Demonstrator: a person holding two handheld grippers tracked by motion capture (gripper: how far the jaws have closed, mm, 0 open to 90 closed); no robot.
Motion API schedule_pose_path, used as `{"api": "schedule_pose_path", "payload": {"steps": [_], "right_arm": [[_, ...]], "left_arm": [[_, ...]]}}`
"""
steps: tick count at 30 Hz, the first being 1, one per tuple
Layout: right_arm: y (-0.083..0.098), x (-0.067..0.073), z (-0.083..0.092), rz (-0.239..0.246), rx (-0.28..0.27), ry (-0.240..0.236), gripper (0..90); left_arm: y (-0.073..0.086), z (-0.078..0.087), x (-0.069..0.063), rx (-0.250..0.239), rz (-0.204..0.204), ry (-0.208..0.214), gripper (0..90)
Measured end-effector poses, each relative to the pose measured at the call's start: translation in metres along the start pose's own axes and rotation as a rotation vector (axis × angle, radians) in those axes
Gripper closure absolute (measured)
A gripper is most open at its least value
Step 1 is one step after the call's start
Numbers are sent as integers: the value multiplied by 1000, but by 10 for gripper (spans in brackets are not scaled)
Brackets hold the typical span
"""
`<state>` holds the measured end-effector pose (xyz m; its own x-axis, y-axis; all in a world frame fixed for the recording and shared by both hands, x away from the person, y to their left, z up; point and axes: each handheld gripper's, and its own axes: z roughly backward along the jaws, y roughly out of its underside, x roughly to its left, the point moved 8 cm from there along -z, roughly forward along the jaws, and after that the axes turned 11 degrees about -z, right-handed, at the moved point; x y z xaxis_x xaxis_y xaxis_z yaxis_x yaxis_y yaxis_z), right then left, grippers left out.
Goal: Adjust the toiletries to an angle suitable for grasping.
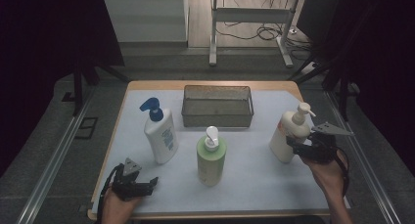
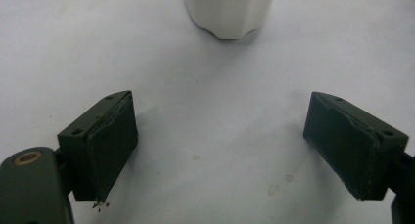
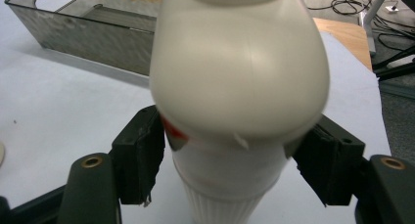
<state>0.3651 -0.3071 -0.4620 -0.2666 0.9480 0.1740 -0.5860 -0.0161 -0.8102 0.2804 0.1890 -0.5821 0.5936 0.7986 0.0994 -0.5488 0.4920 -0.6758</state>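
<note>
The table [image 1: 293, 89] carries a mesh basket [image 1: 217, 106] at the far middle, a blue-pump bottle [image 1: 161, 134] left and a green bottle [image 1: 211, 158] centre, none blocking. The cream pump bottle [image 1: 288, 133] stands right, long axis leaning, nozzle pointing right, between the right gripper [image 3: 235, 155], whose pads look just off it. The left gripper [image 2: 220, 145] gapes wide, empty.

In the right gripper view the cream pump bottle [image 3: 240, 87] blurs, its pump head cut off at twelve o'clock; whether the pads [image 3: 142, 155] touch it is unclear. In the left gripper view, a white bottle [image 2: 229, 11] shows just its base.

Dark curtains [image 1: 44, 33], cabled floor [image 1: 259, 33]
</note>
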Motion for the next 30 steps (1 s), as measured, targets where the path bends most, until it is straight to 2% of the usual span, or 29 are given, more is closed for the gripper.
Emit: {"api": "schedule_pose_path", "payload": {"steps": [12,16,24,30], "right_arm": [[-9,4,-16,-6,3,20,311],[-11,3,-18,-34,9,28,333],[-9,8,-15,-9,17,40,364],[-11,13,-10,-21,36,0,367]], "left_arm": [[0,0,0,0,0,0,123],[0,0,0,0,0,0,123],[0,0,0,0,0,0,123],[0,0,0,0,0,0,123]]}}
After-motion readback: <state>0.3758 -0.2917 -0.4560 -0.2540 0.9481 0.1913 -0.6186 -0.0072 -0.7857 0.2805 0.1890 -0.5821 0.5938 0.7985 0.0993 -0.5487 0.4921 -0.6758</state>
